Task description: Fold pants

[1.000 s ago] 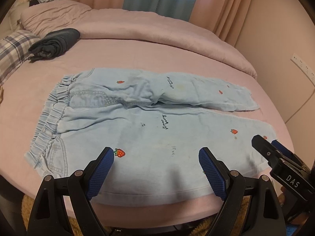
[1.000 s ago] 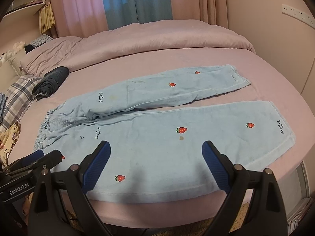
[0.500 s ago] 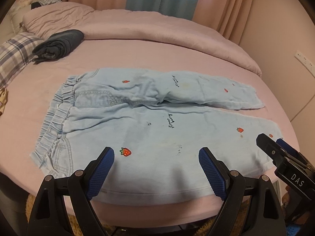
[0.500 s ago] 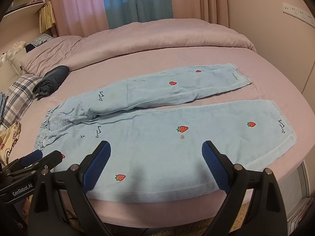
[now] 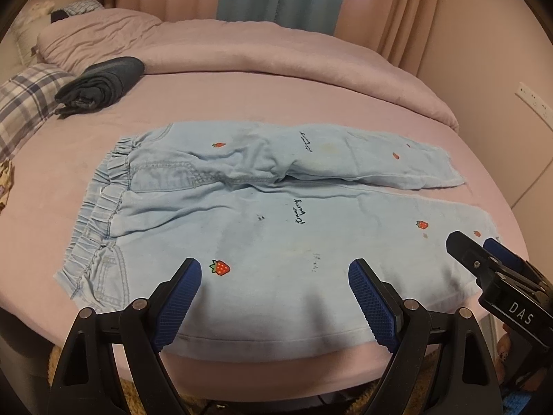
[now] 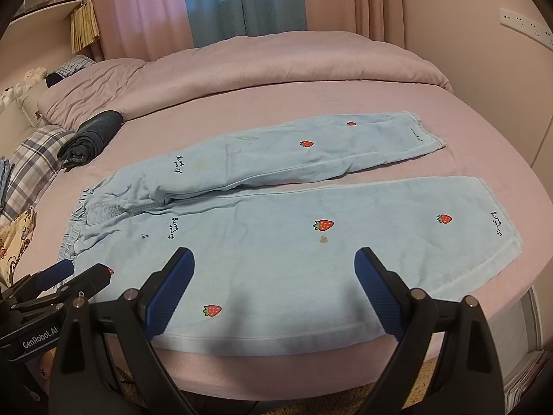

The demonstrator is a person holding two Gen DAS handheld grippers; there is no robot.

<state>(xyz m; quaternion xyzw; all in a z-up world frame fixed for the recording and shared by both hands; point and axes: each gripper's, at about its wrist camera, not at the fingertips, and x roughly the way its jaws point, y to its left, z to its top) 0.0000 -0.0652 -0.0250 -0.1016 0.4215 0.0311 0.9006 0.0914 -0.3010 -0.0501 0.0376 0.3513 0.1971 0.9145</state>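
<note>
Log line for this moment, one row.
pants: flat on bed, unfolded | left hand-held gripper: open, empty | right hand-held gripper: open, empty

The pale blue denim pants with small red strawberry prints and a gathered elastic waistband [image 5: 262, 228] [image 6: 276, 235] lie spread flat and unfolded on the pink bedsheet, waistband to the left, legs running right. The nearer leg lies smooth along the bed's front edge. The farther leg is narrower, creased near the crotch, and angles slightly away, leaving a gap at the hems.

Pink bed [image 5: 242, 103] — rolled dark garment [image 5: 100, 86] beside plaid pillow [image 5: 24, 100]; curtains [image 6: 221, 7] behind.
</note>
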